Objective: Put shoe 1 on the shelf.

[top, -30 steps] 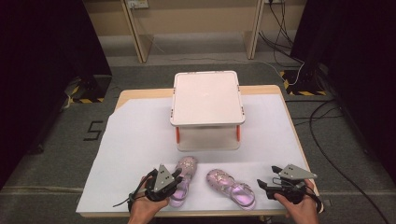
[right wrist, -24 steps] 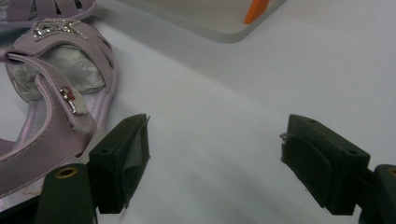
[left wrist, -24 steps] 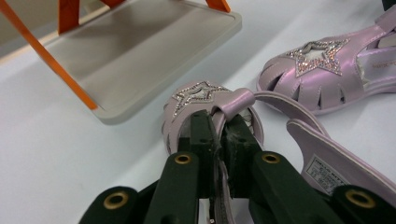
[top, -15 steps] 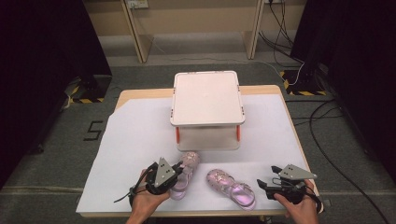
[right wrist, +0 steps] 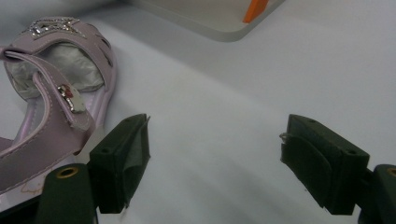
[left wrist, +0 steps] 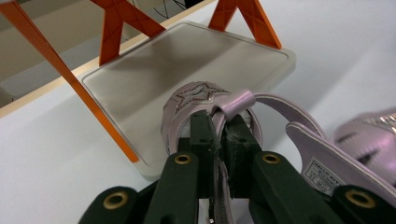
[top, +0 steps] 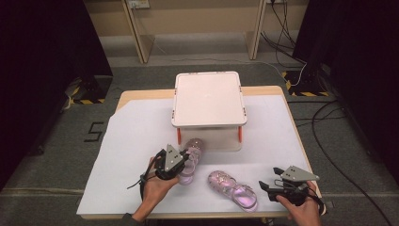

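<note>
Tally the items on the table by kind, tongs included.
Pink sandals: 2, one clamped in the left tongs, one lying free
Two-tier shelf: 1
Tongs: 2, the right tongs open
Total: 5

a black "5" is marked on the grey floor (top: 94,133) left of the table.

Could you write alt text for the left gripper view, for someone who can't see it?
Two black jaws of the left gripper pinch the strap of a lilac sandal, its toe over the bottom shelf of a white rack with orange legs. A second sandal lies at right.
</note>
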Tool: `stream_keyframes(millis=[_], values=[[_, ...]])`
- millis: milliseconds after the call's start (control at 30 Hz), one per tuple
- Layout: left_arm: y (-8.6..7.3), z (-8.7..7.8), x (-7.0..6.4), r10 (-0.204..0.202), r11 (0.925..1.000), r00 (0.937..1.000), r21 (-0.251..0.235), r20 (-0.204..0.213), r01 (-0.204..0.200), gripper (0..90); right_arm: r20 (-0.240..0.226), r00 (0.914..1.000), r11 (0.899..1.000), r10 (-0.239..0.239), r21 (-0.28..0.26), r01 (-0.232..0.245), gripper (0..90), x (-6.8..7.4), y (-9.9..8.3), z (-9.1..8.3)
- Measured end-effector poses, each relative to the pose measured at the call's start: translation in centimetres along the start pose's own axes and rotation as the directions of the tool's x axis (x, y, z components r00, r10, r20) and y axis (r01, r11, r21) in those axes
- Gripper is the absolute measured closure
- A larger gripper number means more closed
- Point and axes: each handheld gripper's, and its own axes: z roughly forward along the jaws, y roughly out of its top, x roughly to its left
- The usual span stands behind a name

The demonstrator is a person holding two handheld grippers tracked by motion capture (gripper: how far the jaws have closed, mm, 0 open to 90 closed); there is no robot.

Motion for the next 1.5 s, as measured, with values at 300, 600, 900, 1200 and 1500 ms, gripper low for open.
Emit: stream_keyframes(millis=[300, 600, 900, 1200, 1500], values=[[0.5, 2.8, 0.7, -0.002, 1.0000, 0.9989, 0.001, -0.046, 0.002, 83.6, -0.001, 1.0000, 1.000, -0.003, 0.007, 0.003, 23.4, 0.0, 0.0, 0.0], [0.8, 4.9, 1.5, -0.011, 0.9999, 0.9955, -0.006, -0.094, 0.011, 83.2, 0.000, 1.0000, 1.000, -0.001, 0.009, 0.001, 23.4, 0.0, -0.1, 0.1], [0.8, 6.8, 1.6, -0.016, 0.9999, 0.9901, -0.003, -0.139, 0.015, 83.0, -0.002, 1.0000, 1.000, -0.007, 0.010, 0.007, 23.4, 0.0, -0.1, 0.1], [0.5, 7.4, 1.7, -0.008, 0.9997, 0.9890, 0.020, -0.148, 0.011, 79.4, -0.004, 0.9999, 1.000, -0.010, 0.010, 0.010, 23.4, 0.0, -0.1, 0.1], [0.8, 5.8, 2.1, -0.043, 0.9991, 0.9881, -0.002, -0.148, 0.043, 57.6, -0.007, 0.9999, 1.000, -0.012, 0.011, 0.012, 23.4, 0.1, -0.1, 0.2]])
